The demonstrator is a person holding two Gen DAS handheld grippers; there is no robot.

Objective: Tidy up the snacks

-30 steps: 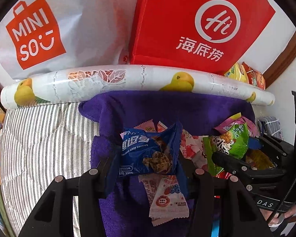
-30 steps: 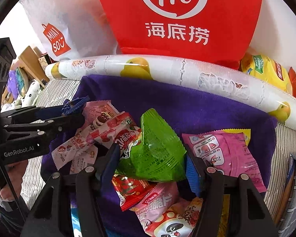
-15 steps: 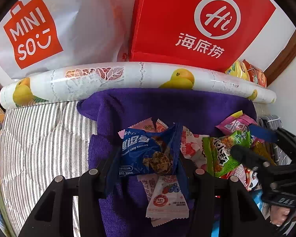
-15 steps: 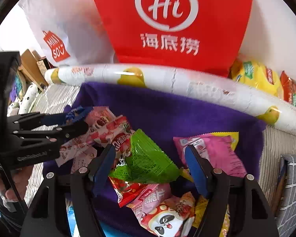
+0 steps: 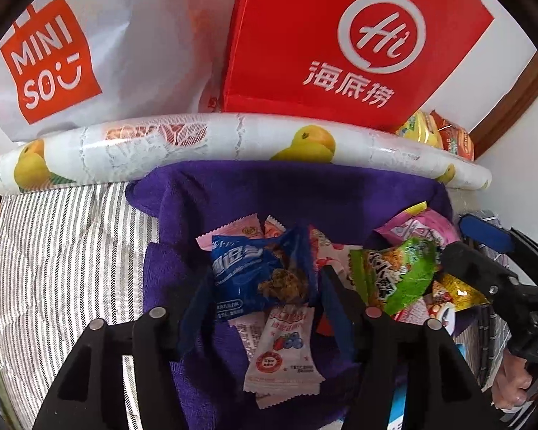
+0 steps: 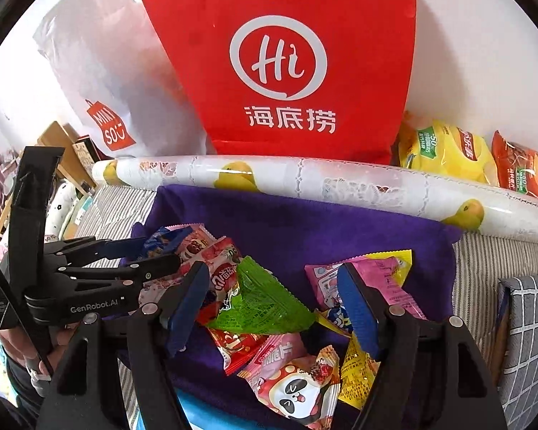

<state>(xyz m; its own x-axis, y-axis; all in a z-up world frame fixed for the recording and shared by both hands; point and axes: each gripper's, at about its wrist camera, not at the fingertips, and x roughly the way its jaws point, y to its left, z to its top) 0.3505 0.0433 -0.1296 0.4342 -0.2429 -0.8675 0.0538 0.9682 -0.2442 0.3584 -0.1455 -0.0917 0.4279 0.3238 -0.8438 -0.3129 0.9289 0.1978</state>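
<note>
Several snack packets lie in a pile on a purple towel (image 5: 254, 186) (image 6: 305, 222). My left gripper (image 5: 260, 283) is shut on a blue cookie packet (image 5: 258, 276) and holds it above the pile; it shows at the left of the right wrist view (image 6: 150, 251). My right gripper (image 6: 272, 294) is open, its blue pads either side of a green packet (image 6: 265, 304) that lies loose on the pile. The green packet also shows in the left wrist view (image 5: 398, 272), beside the right gripper's fingers (image 5: 484, 236). A white berry packet (image 5: 283, 351) lies under the blue one.
A rolled fruit-print sheet (image 5: 233, 139) (image 6: 340, 182) lies behind the towel. Behind it stand a white Miniso bag (image 5: 50, 61) and a red Hi bag (image 6: 283, 61). Yellow and red chip bags (image 6: 448, 150) sit at the far right. A striped cloth (image 5: 61, 251) covers the surface.
My right gripper opened and let go of the green packet, which dropped onto the pile, then drew back. My left gripper kept its hold on the blue packet.
</note>
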